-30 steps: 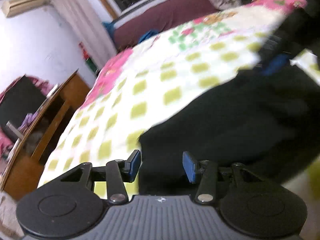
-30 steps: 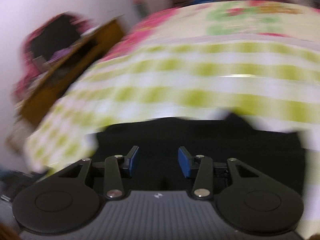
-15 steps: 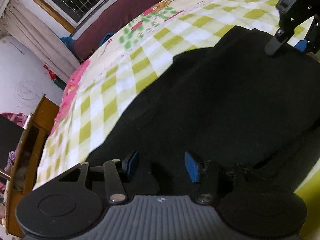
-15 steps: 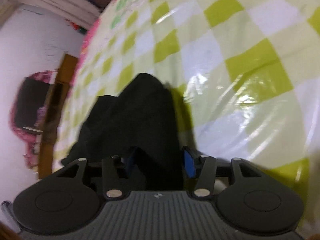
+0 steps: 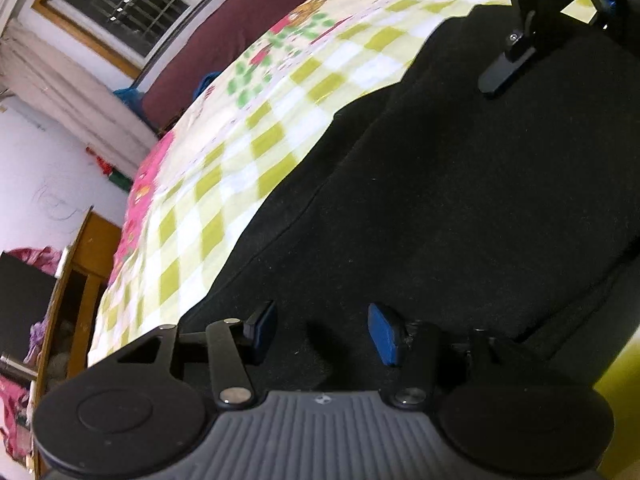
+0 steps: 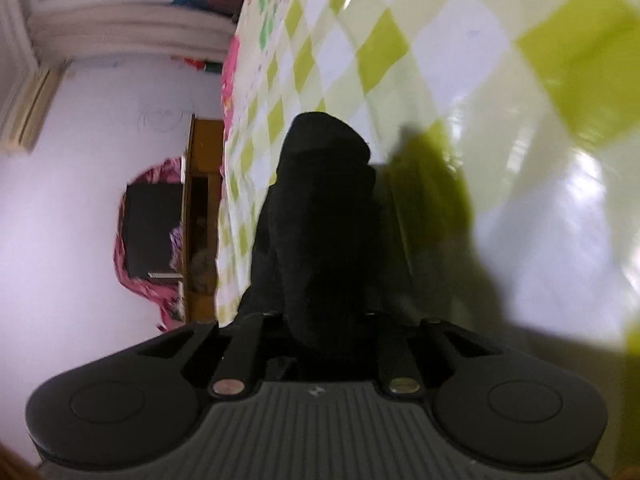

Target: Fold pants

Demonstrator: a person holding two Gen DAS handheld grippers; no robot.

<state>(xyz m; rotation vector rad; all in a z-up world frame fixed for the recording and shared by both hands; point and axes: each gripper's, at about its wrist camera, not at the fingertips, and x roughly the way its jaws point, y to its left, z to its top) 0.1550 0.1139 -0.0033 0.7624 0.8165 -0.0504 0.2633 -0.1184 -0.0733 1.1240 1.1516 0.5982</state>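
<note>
Black pants [image 5: 460, 200] lay spread across a bed [image 5: 248, 152] covered in a yellow-green and white checked sheet, with a pink floral border along its far edge. Seen from the left wrist camera, the left gripper [image 5: 322, 332] hovered low over the near edge of the garment, its blue-padded fingers [image 5: 384, 334] parted with nothing held between them. At the upper right of that view, the right gripper [image 5: 560, 20] stood over the far part of the dark cloth, its black linkage angled down toward the fabric.

The right wrist camera showed a bunched fold of the pants [image 6: 324, 240] rising from between the right gripper's [image 6: 326, 320] fingers, which were drawn in tight against the cloth on both sides, pinching it. The pads themselves were hidden behind the fabric. A dark shadow fell on the glossy checked sheet just to the right of the lifted fold.

Beyond the bed, a wooden cabinet [image 5: 76, 280] stood against a white wall, with pink patterned cloth [image 6: 148, 280] draped around a dark screen beside it. A barred window [image 5: 132, 0] with a wooden frame and a pale curtain [image 5: 72, 92] filled the upper left of the left wrist view.
</note>
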